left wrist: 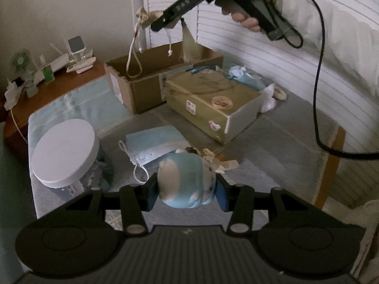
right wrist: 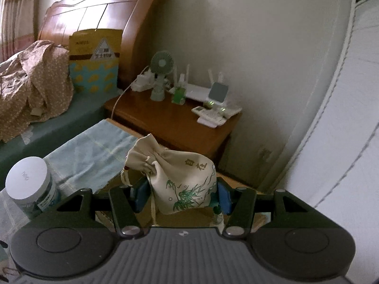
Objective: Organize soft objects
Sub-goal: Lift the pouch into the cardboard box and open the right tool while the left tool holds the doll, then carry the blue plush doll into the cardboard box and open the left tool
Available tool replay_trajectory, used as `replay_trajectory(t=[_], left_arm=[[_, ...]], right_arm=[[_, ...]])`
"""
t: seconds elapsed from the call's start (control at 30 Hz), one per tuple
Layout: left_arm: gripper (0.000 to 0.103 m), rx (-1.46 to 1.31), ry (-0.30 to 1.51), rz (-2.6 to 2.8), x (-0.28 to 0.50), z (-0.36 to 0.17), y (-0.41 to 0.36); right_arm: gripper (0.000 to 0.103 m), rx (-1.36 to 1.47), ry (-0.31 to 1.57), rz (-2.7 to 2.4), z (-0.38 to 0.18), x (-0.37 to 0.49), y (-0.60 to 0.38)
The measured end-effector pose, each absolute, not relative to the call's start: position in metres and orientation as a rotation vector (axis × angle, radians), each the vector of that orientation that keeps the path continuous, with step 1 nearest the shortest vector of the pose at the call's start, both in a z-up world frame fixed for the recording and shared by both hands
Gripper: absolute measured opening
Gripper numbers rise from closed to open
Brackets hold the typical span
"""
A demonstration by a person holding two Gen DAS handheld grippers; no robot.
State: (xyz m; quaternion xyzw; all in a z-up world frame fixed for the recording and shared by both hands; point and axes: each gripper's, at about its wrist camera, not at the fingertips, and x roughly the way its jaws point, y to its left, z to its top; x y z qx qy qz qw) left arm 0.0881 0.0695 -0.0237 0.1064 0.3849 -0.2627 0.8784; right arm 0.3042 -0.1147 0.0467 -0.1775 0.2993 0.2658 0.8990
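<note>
On the desk [left wrist: 279, 137], covered by a pale cloth, stand two cardboard boxes: an open brown box [left wrist: 146, 80] at the far side and, just in front of it, a closed yellowish box [left wrist: 213, 97] with stickers on its top. A white-lidded jar [left wrist: 64, 151] sits near the desk's left edge, and a blue face mask [left wrist: 154, 144] lies flat between the jar and the closed box, with crumpled tissue [left wrist: 222, 163] just beside it. The right hand-held gripper [right wrist: 182, 195] is clamped on a cream drawstring pouch [right wrist: 180, 177] printed with green bamboo, and the left wrist view shows that pouch hanging above the open brown box, its cords dangling toward the opening. The left hand-held gripper [left wrist: 187, 195] grips a small light-blue plush toy [left wrist: 187, 179] between its blue pads, low over the desk's near part. The step in hand appears to be carrying both soft things to the open box. The next move likely calls for lowering the pouch inside the walls before the pads part, so the cords do not catch on the rim, and then bringing the plush across.
</note>
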Motion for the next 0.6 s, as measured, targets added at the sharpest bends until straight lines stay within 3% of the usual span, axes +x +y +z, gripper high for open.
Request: replay_trajectory(t=[0.07,0.17,0.2,0.37,0.6], left_arm=[[0.048,0.224,0.81,-0.543,0.091,-0.025,0.07],[0.048,0.226,0.814,-0.54,0.094,-0.026,0.071],[0.048,0.226,0.813,-0.538,0.095,-0.026,0.072],[0.048,0.218,0.809,-0.536,0.099,-0.023,0.073],[0.048,0.21,0.796,-0.539,0.104,-0.013,0.071]], right_arm=[[0.067,-0.367,0.641,0.563,0.035,0.309,-0.109],[0.093,-0.38,0.665,0.581,0.018,0.307,-0.104],[0.096,-0.378,0.663,0.588,0.015,0.304,-0.103],[0.103,-0.371,0.671,0.581,0.009,0.291,-0.109],[0.103,-0.321,0.684,0.525,0.009,0.258,-0.123]])
